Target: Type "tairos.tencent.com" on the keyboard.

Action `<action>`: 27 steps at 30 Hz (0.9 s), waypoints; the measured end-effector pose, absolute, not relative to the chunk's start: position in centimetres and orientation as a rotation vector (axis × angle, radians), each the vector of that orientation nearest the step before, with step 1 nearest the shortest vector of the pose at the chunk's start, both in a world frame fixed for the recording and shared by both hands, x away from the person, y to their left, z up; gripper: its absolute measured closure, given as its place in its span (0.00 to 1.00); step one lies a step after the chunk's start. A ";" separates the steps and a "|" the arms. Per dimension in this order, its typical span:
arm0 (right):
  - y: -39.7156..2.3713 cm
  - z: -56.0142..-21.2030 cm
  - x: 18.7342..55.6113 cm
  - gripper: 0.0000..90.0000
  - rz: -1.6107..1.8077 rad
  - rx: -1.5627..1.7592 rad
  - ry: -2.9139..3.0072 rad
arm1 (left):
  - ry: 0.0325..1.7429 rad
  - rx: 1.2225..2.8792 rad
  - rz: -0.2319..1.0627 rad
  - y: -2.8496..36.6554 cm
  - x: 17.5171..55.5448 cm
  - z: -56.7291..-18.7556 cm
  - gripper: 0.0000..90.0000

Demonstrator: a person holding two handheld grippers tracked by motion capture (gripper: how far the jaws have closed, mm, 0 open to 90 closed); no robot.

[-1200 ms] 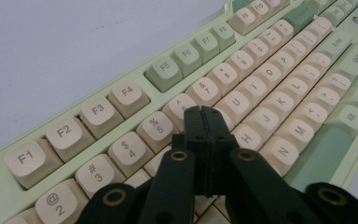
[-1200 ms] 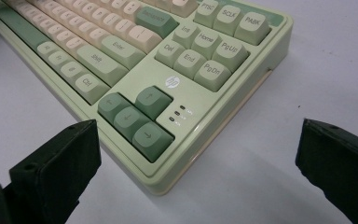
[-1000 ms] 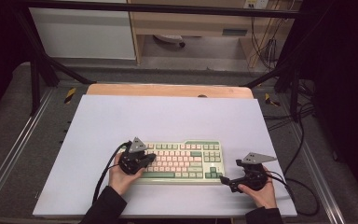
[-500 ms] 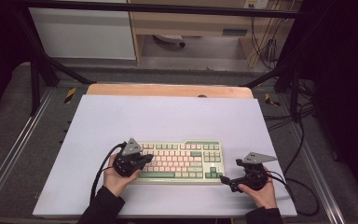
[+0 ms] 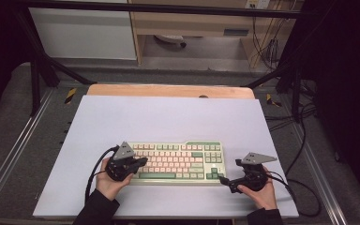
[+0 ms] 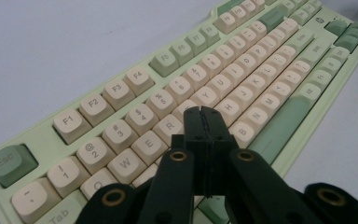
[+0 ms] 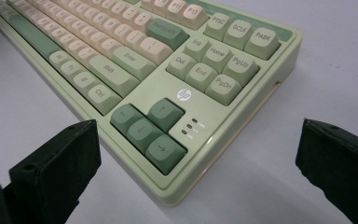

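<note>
Tabletop [image 5: 168, 117], pale lilac sheet over wood, wide and mostly bare. Keyboard [image 5: 176, 162], green case with cream and green caps, flat near the front edge, long axis running left to right across the sheet, Esc end at the person's left, arrow cluster at the right, top row facing away from the person. Left hand-held gripper [image 6: 204, 122], jaws pressed fully together with nothing between them, tips poised over the letter rows near R and T, over the keyboard's left part; contact with the caps not clear. Right hand-held gripper [image 7: 196, 154], jaws spread wide and empty, just off the keyboard's right front corner, arrow keys [image 7: 148, 129] lying between the jaws' line of sight. Judgement: left hand nearer the keys, likely placed for pressing; right hand placed to straddle the corner.
</note>
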State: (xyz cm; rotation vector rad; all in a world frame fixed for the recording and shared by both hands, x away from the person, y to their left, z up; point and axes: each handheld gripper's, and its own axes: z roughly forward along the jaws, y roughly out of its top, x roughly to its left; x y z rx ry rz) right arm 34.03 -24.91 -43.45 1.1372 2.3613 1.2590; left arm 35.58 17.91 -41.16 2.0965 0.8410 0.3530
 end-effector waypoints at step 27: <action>-23.5 -42.9 34.0 0.00 1.268 1.099 2.376 | 0.938 2.068 0.391 21.6 35.4 -42.1 1.00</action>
